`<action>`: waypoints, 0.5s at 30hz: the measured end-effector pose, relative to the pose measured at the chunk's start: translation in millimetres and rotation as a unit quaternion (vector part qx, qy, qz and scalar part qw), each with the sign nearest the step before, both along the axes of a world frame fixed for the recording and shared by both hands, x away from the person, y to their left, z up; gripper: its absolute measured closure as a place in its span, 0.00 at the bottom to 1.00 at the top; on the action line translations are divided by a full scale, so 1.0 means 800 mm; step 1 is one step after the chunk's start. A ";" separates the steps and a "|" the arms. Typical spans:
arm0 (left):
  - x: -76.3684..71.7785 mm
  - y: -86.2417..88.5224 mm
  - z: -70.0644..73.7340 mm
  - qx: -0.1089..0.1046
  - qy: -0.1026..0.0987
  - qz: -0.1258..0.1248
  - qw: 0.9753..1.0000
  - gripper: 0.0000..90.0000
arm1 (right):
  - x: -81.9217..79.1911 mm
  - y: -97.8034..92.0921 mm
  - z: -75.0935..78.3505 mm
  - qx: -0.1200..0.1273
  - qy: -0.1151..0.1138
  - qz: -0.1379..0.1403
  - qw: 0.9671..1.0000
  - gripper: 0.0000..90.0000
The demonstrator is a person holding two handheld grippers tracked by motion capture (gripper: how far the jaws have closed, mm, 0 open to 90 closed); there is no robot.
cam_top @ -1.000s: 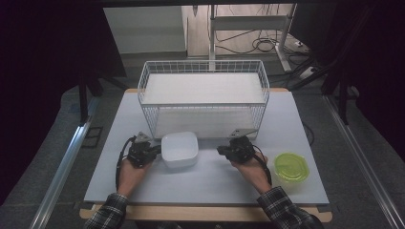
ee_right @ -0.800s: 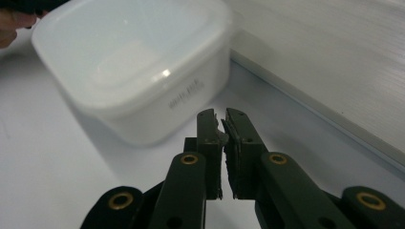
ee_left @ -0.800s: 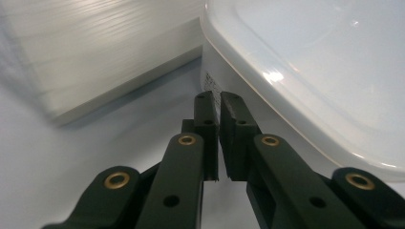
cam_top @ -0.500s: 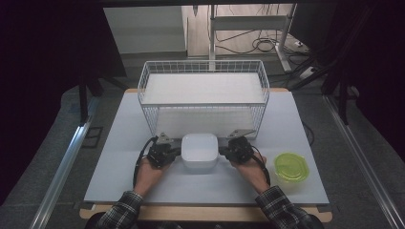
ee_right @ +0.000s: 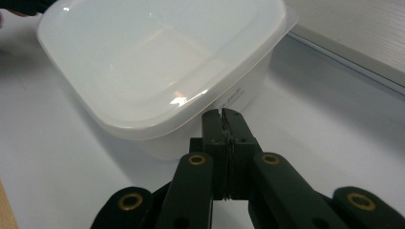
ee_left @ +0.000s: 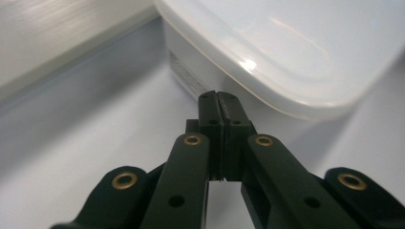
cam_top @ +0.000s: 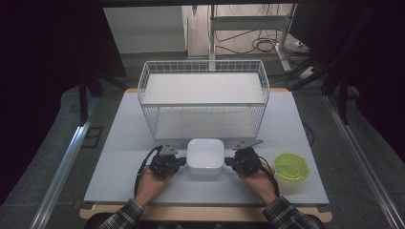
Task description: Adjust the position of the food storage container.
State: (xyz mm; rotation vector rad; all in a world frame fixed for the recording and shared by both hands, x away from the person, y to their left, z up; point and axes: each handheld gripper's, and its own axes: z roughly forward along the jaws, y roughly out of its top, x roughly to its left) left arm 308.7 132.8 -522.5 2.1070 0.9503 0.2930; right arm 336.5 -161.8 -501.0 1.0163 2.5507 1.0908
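— High view? Fixed above the near edge of the table (cam_top: 143,191), looking forward and down, far enough to take in the wire basket (cam_top: 204,102).

— Gripper views? Riding low, very close, facing inward from opposite sides. Shared by all three: the white box (cam_top: 206,155) (ee_left: 296,52) (ee_right: 157,62).

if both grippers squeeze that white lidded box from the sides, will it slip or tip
The box looks like smooth, glossy plastic, so the shut left gripper and right gripper may slide on its walls. It sits low and wide on the table, so tipping seems unlikely. It looks translucent with nothing visible inside, so probably light, and the thin walls might flex.
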 end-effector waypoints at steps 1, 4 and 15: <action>-0.004 -0.001 0.000 0.000 -0.001 -0.001 1.000 0.99 | -0.002 -0.001 0.000 -0.005 -0.005 0.001 1.000 0.99; -0.010 -0.005 0.001 0.011 -0.007 -0.003 1.000 0.99 | -0.006 -0.002 0.001 -0.007 -0.005 0.001 1.000 0.99; 0.012 -0.014 0.000 0.045 -0.024 0.020 0.998 0.96 | 0.007 0.001 -0.001 -0.016 -0.030 -0.016 0.999 0.98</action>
